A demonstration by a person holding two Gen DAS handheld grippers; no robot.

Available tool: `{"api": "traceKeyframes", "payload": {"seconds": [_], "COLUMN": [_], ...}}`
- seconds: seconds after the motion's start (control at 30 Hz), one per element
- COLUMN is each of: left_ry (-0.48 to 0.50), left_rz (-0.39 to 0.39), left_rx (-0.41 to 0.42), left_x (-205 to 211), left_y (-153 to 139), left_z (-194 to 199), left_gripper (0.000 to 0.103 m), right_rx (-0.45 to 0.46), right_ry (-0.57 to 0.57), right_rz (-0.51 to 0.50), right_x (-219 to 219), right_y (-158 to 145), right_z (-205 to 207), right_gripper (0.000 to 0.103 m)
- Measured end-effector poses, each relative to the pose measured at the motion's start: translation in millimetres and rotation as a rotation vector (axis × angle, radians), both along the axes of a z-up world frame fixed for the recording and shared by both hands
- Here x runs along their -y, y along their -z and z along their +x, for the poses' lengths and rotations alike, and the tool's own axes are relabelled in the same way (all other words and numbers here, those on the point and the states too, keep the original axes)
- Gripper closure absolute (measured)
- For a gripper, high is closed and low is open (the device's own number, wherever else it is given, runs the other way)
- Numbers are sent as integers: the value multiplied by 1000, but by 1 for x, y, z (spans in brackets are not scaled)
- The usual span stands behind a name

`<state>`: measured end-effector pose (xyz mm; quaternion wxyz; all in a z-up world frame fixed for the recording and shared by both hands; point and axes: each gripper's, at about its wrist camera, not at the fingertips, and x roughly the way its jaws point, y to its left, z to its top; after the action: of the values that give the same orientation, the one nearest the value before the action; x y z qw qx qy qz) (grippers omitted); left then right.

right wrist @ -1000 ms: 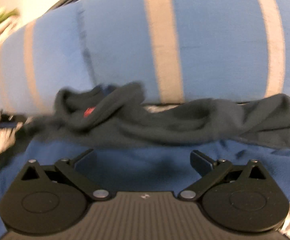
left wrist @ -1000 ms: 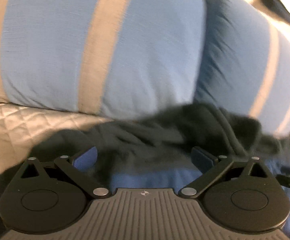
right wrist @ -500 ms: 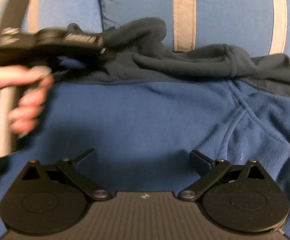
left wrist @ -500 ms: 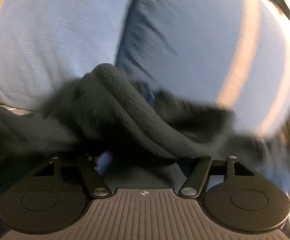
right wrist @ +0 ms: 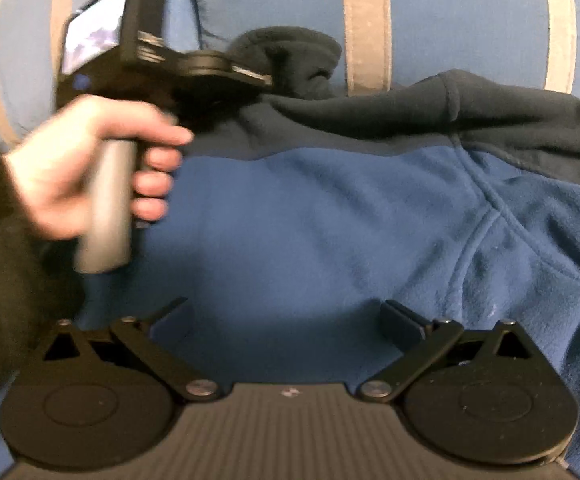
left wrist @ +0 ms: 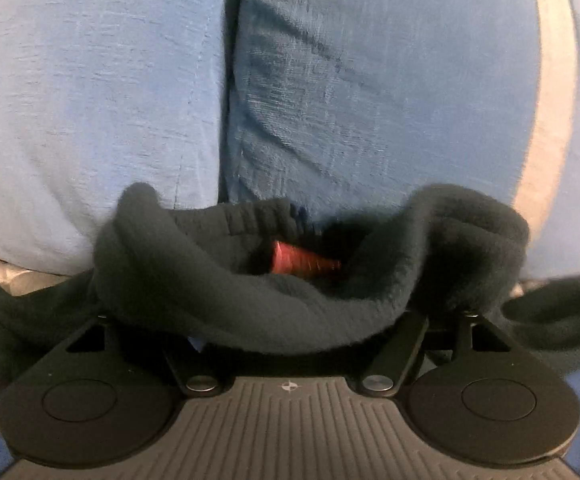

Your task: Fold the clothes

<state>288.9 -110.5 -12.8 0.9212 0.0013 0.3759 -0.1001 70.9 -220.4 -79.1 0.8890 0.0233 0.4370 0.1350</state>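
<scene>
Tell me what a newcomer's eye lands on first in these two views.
In the left wrist view, a dark navy fleece collar with a red label bunches over the left gripper, whose jaws are opening. In the right wrist view, a hand holds that gripper at the royal-blue fleece pullover, spread before striped blue cushions; the right gripper hovers open, empty.

left wrist close on collar [left wrist: 250, 292], right wrist farther back, both facing cushions [right wrist: 450, 16]

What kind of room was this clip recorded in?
Likely a bedroom or living room: striped blue cushions stand behind a quilted cover, with a blue fleece top spread across it.
</scene>
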Motion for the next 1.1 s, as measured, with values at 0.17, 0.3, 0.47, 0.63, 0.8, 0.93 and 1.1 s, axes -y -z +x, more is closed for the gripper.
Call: {"api": "traceKeyframes", "payload": {"seconds": [0.17,0.3,0.47,0.63,0.8,0.93,1.1], "left_ry": [25,36,-20,-104,-292,-420,-679], "left_rz": [-80,-148,-230,-183,-192,-388,-626], "left_rx": [-77,-47,14,46,103,161,202], "left_x": [-42,-93,-163,-244,-341,-423,-501], "left_y": [-40,-81,-124,-156,-165,-149,-102], "left_z": [-34,-82,-129,-189,-268,-336,-411], "left_gripper": [30,28,17,7,7,7,7], "right_rx": [39,63,142,188,201,211,219], "right_ry": [-13,-28,-41,-41,-39,-38,-35], "right_rz": [-23,-45,-79,-53,-38,-43,-43], "right_x": [-8,-13,-17,-14,-13,-14,-14], "right_y": [2,8,16,20,21,22,22], "right_z": [-4,-3,-7,-9,-11,-12,-14], "right_gripper": [0,0,0,1,1,1,1]}}
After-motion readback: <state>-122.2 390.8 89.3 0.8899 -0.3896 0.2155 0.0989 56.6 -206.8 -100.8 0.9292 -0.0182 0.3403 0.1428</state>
